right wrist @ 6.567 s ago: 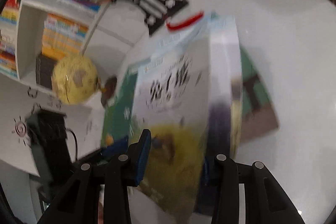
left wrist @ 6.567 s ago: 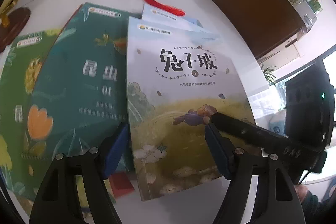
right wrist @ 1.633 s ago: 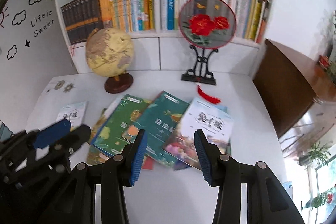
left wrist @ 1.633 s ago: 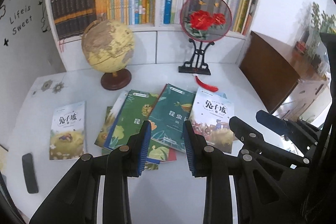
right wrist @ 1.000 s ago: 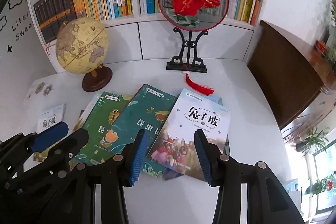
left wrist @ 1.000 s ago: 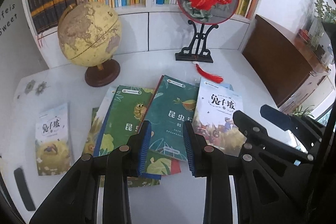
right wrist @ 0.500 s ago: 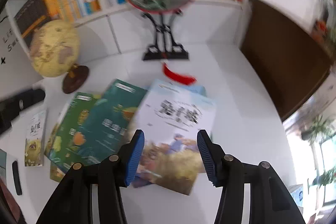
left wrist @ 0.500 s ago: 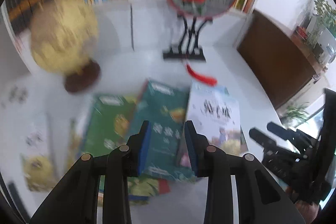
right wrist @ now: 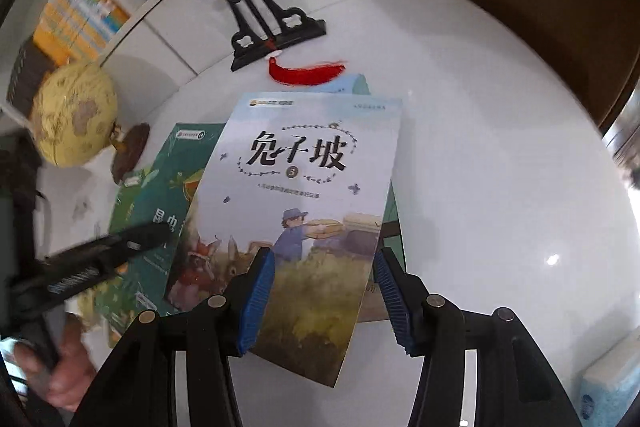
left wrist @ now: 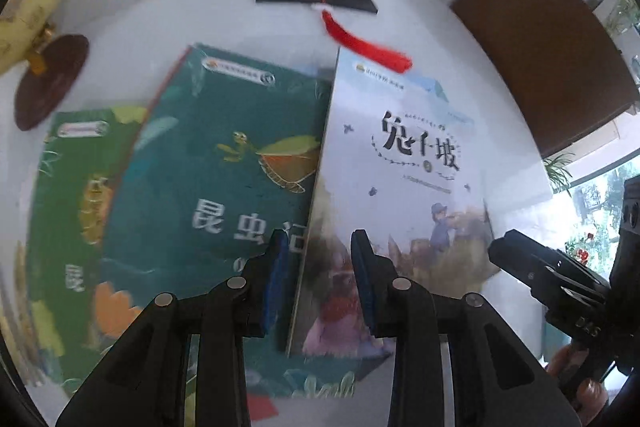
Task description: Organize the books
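Observation:
A pale book with a rabbit-hill cover and a "3" (right wrist: 304, 187) lies on top of the spread of books on the white table (right wrist: 500, 147). Its left edge overlaps a teal insect book (left wrist: 224, 163), which lies over a green book (left wrist: 72, 187). My left gripper (left wrist: 320, 279) hovers open over the seam between the teal book and the pale book (left wrist: 400, 167), holding nothing. My right gripper (right wrist: 324, 299) is open above the pale book's lower right part, its pads clear of the cover. Each gripper shows at the edge of the other's view.
A black fan stand (right wrist: 272, 31) with a red tassel (right wrist: 308, 73) stands just behind the books. A yellow globe (right wrist: 74, 115) is at the back left, a brown cabinet (left wrist: 540, 47) to the right. A pale blue box (right wrist: 608, 387) sits at the near right.
Both grippers have dropped towards the books and tilted down, so the shelves have left the views. The right jaws stand a little wider than a second ago.

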A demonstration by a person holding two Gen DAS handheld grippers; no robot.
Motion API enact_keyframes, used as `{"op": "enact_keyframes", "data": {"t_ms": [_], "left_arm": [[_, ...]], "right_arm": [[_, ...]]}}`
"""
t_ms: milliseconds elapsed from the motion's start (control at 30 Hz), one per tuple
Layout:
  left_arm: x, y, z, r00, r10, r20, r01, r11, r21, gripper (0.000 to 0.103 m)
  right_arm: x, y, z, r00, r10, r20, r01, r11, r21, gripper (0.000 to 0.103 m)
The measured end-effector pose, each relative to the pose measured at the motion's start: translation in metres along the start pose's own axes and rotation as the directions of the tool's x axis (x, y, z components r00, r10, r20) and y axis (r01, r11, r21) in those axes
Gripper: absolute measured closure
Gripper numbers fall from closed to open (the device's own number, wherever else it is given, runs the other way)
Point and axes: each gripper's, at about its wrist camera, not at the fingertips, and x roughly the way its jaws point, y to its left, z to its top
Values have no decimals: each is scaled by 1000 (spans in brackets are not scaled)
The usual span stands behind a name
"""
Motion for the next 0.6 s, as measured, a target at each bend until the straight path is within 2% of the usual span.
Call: {"op": "enact_keyframes", "data": {"t_ms": [267, 400, 600], "left_arm": [[5, -10, 6, 1000, 0, 22, -1, 1000, 30, 73], [5, -14, 3, 999, 8, 32, -9, 999, 38, 73], [5, -19, -2, 999, 21, 32, -24, 997, 77, 73]], "right_arm": [[18, -15, -3, 998, 53, -29, -51, 997, 65, 52], [17, -12, -5, 999, 30, -15, -29, 999, 41, 52], [18, -14, -7, 999, 44, 26, -46, 996, 79, 52]]}}
